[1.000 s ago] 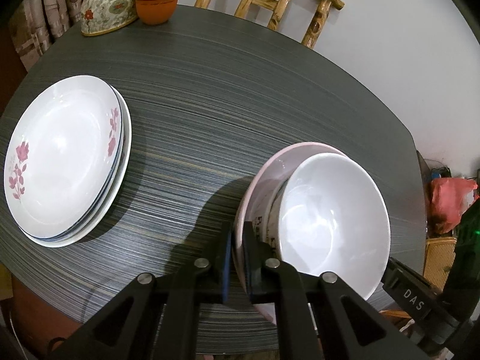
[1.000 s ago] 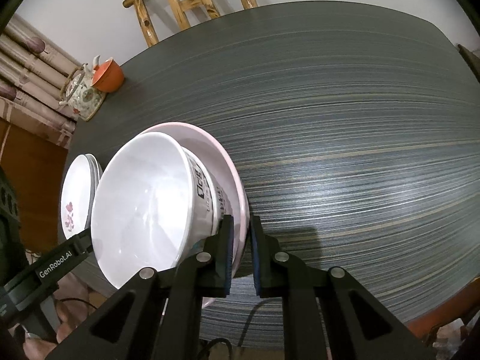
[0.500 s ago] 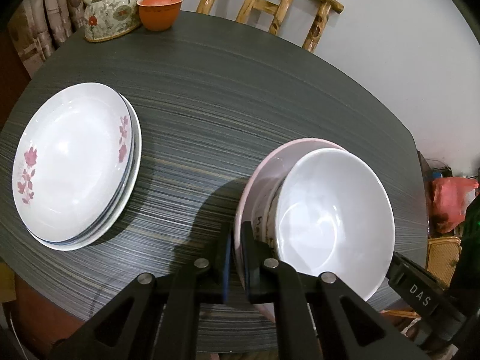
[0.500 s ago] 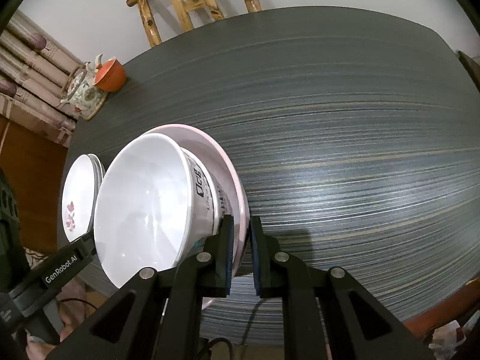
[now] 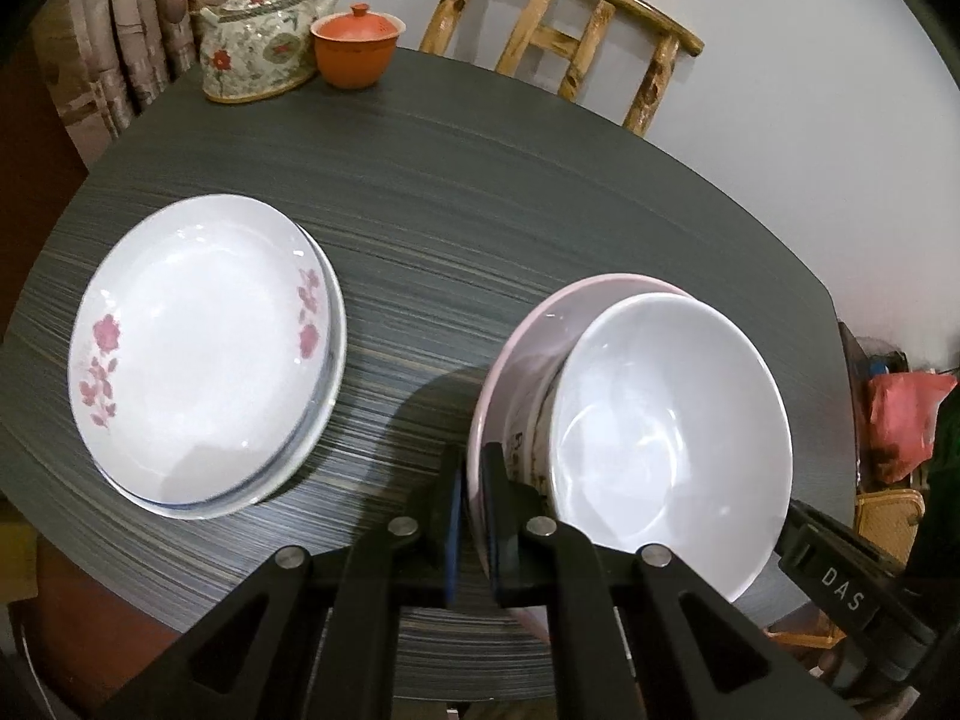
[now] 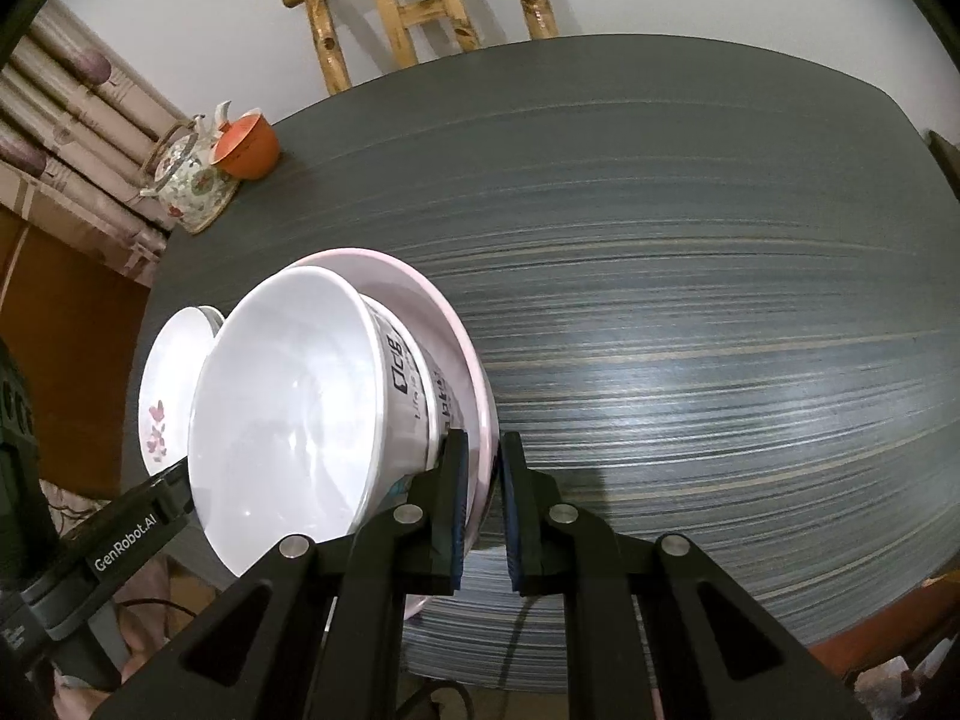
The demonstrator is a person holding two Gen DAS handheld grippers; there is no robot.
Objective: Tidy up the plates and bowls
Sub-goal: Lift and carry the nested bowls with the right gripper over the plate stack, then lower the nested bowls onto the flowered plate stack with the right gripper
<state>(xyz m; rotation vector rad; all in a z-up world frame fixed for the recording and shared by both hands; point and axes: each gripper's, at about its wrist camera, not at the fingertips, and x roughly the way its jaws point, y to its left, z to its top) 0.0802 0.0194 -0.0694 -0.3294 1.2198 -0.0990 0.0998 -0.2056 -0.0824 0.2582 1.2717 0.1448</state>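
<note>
Left gripper (image 5: 472,501): jaws drawn close, pads clamped on the near-left rim of the pink plate (image 5: 528,354). Right gripper (image 6: 482,495): jaws likewise narrow, pinching the same plate's opposite rim, one pad inside the lip, one outside.

Pink plate sits between the two grippers, tilted in both wrist views, its shadow on the table (image 5: 480,180) just beside and below it. Whether any edge touches the tabletop cannot be told.

On the pink plate: white bowls (image 5: 666,432), nested, at least two, the outer wall of the inner ones printed with dark lettering, visible from the right wrist view (image 6: 405,378). The top bowl's inside is plain white and glossy. Its near rim lies close to the right gripper's inner finger.

Left of the carried stack, apart from it: stack of white plates (image 5: 204,354) flat on the dark streaked table, the top one with pink flower prints at its rim, a blue-edged plate showing beneath.

Far edge of the table: floral teapot (image 5: 258,42) with hoop handle, and just beside it an orange lidded cup (image 5: 356,45), the two nearly touching.

Beyond the table: wooden chair back (image 5: 570,30) against a pale wall; curtain (image 5: 114,60) at far left
</note>
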